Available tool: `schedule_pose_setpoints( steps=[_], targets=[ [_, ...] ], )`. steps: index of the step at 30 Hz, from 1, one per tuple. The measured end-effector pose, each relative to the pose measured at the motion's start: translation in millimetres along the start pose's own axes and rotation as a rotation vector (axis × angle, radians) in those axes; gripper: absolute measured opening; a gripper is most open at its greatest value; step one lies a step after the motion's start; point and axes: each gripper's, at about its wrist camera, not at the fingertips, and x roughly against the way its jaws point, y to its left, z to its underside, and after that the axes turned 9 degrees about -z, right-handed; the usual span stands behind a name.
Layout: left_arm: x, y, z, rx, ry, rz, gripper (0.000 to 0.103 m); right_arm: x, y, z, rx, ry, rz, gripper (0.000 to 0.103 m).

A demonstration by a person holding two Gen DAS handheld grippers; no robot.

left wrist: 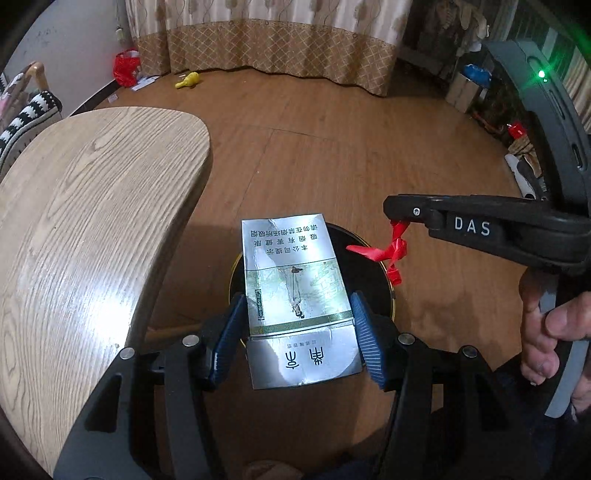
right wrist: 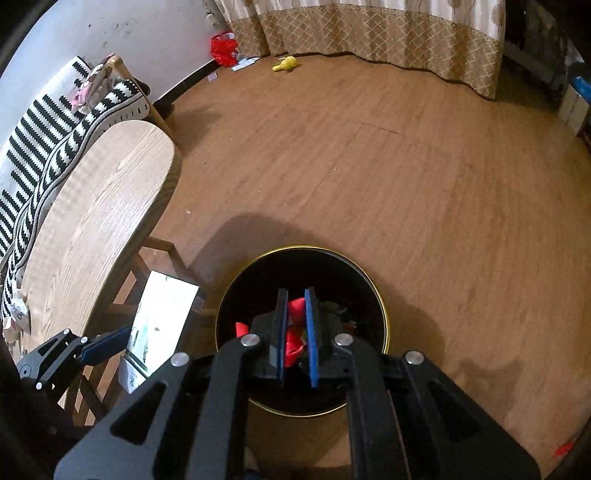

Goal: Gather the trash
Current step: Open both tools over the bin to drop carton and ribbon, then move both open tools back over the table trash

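Nearest to us, the left gripper (left wrist: pixel 299 325) has its blue pads pressed on the two long sides of a silver cigarette pack (left wrist: pixel 295 295), jaws partly open to the pack's width. The pack hangs above the near rim of the black bin (left wrist: pixel 373 258), which stands on the wooden floor (left wrist: pixel 351 147).

Our right gripper (right wrist: pixel 297 325) is closed almost fully, pinching a scrap of red wrapper (right wrist: pixel 295 341); in the left view the scrap (left wrist: pixel 395 251) dangles from the gripper's tip over the bin's mouth. A hand (left wrist: pixel 546 332) wraps that gripper's handle at the right edge.

We see the bin's gold rim (right wrist: pixel 384 317) around a dark inside, where more litter lies, too dim to name.

To the left stands a pale wooden table (left wrist: pixel 92 221), with a striped cushion (right wrist: pixel 44 155) behind it. Farther off, a yellow object (right wrist: pixel 285 63) and a red bag (right wrist: pixel 223 48) lie by the curtain (right wrist: pixel 369 33).
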Motion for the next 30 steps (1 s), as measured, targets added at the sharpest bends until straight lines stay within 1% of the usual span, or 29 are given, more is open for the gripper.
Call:
schedule_pose_setpoints(
  steps=[6, 7, 9, 10, 11, 12, 13, 16, 18, 22, 23, 27, 30],
  targets=[
    [4, 2, 3, -0.002, -0.004, 0.019, 0.057, 0, -2, -4, -0.012, -0.006, 0.002, 0.01],
    [4, 1, 3, -0.002, -0.005, 0.017, 0.059, 0, -2, -5, -0.015, -0.006, 0.002, 0.01],
    [3, 2, 3, -0.003, -0.006, 0.014, 0.07, -1, -2, -5, -0.023, -0.007, 0.0, 0.013],
    [4, 3, 4, -0.001, -0.011, 0.011, 0.076, 0, -2, -5, -0.024, -0.013, 0.002, 0.028],
    [4, 3, 4, -0.001, -0.013, 0.011, 0.077, 2, -2, -5, -0.024, -0.022, 0.004, 0.05],
    [4, 2, 5, -0.001, -0.012, 0.01, 0.077, 5, -2, -5, -0.021, -0.037, 0.008, 0.057],
    [6, 4, 5, 0.001, -0.013, 0.011, 0.077, 6, 0, -5, -0.013, -0.048, 0.013, 0.057],
    [11, 7, 5, 0.013, -0.02, 0.004, 0.078, 5, 0, -5, -0.019, -0.043, 0.004, 0.057],
    [16, 11, 5, 0.022, -0.03, -0.003, 0.08, 5, 2, -5, -0.015, -0.047, 0.004, 0.058],
    [35, 23, 8, 0.045, -0.062, -0.03, 0.092, 7, 12, -6, 0.002, -0.055, -0.013, 0.058],
    [42, 28, 9, 0.052, -0.072, -0.042, 0.092, 6, 16, -6, 0.011, -0.057, -0.019, 0.06],
    [74, 62, 22, 0.093, -0.112, -0.108, 0.094, 5, 48, -5, 0.076, -0.064, -0.047, 0.063],
    [100, 100, 38, 0.157, -0.134, -0.175, 0.094, 1, 86, -3, 0.148, -0.056, -0.081, 0.064]
  ],
)
